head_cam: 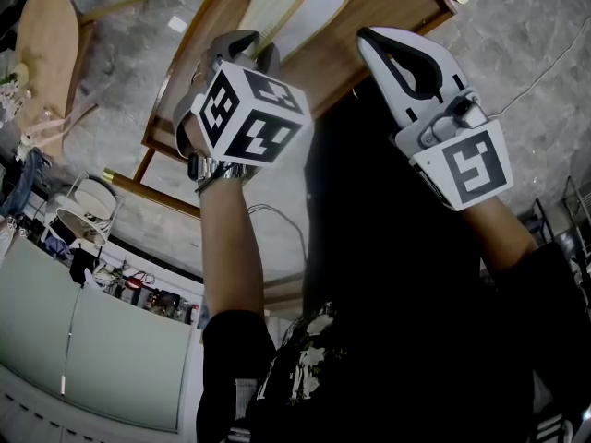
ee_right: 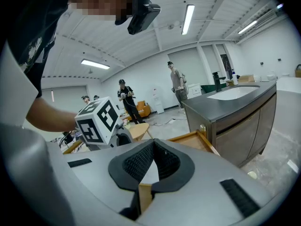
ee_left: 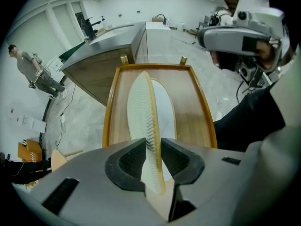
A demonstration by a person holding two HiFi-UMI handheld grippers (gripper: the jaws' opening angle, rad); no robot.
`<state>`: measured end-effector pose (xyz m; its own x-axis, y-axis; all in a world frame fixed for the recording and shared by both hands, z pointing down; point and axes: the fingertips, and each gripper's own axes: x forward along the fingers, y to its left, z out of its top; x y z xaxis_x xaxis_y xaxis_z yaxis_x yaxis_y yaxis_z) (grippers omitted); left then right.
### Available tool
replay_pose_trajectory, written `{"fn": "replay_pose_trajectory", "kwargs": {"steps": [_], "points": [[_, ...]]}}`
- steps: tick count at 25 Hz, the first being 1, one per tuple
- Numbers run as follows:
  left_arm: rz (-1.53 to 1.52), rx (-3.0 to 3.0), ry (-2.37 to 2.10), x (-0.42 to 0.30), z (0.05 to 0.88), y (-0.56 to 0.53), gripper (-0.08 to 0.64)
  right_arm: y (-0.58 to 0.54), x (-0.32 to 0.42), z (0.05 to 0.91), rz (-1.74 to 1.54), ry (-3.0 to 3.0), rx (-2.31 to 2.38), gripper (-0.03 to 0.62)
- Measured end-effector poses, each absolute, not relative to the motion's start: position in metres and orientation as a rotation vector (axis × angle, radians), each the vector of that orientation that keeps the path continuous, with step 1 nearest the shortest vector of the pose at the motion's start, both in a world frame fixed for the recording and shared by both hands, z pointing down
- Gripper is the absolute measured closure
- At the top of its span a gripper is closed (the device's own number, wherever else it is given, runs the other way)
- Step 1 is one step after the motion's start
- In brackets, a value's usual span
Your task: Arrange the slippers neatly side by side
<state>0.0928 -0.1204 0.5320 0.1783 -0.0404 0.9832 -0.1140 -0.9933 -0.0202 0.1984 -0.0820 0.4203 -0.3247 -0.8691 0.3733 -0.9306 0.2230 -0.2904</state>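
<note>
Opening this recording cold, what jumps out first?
A pale, ribbed-soled slipper is held on edge between the left gripper's jaws, over a wooden tray at the top of the head view. Just to its right, the right gripper hangs shut.

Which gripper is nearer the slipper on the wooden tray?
Left. The left gripper has its jaws closed on the edge of the slipper. The right gripper, jaws shut, is off to the slipper's right over the tray, not touching it.
</note>
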Motion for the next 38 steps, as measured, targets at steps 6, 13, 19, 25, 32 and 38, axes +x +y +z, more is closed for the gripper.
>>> {"fn": "replay_pose_trajectory", "kwargs": {"steps": [6, 13, 19, 25, 32, 38], "points": [[1.92, 2.338, -0.161, 0.096, 0.526, -0.12, 0.481, -0.082, 0.201, 0.418, 0.705, -2.361, 1.748, 0.595], [1.816, 2.286, -0.219, 0.092, 0.512, -0.121, 0.522, -0.087, 0.196, 0.406, 0.657, -2.406, 1.726, 0.595], [1.762, 2.262, -0.366, 0.083, 0.497, -0.128, 0.525, -0.087, 0.195, 0.396, 0.614, -2.436, 1.68, 0.595], [1.694, 2.32, -0.521, 0.079, 0.469, -0.137, 0.526, -0.094, 0.191, 0.386, 0.579, -2.495, 1.633, 0.595], [1.314, 2.243, -0.764, 0.05, 0.441, -0.135, 0.527, -0.099, 0.178, 0.384, 0.558, -2.536, 1.547, 0.595], [0.838, 2.025, -0.905, 0.005, 0.438, -0.114, 0.528, -0.103, 0.173, 0.375, 0.512, -2.549, 1.488, 0.595]]}}
